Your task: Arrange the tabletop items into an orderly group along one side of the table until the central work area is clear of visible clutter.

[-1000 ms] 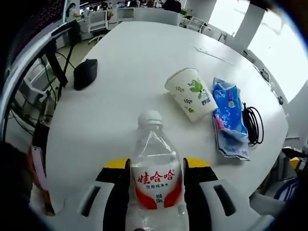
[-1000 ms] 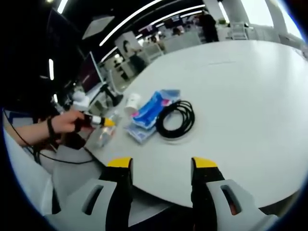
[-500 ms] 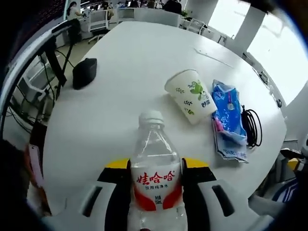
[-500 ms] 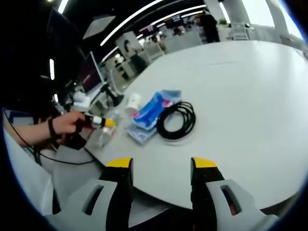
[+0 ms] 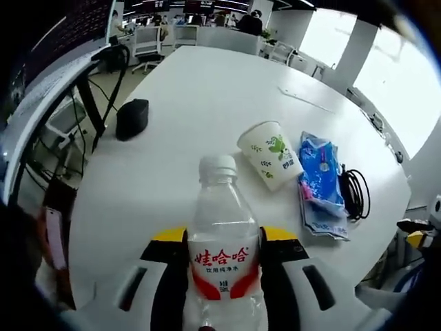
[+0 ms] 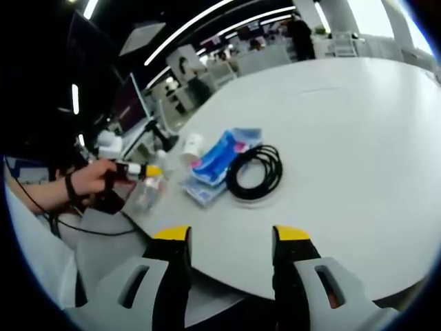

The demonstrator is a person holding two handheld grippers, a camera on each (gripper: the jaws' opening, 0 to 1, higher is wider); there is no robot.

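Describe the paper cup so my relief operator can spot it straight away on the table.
On the white table, look near the edge where a blue packet and a coiled black cable lie. The paper cup lies tipped on its side beside the packet: white with green leaf prints.

In the left gripper view we look forward and down along our jaws, close over the near edge of the white oval table (image 5: 186, 110). In the right gripper view we face the same table (image 6: 358, 138) from farther off, low past its rim. We share the coiled black cable (image 5: 353, 193) (image 6: 253, 172) across both views.
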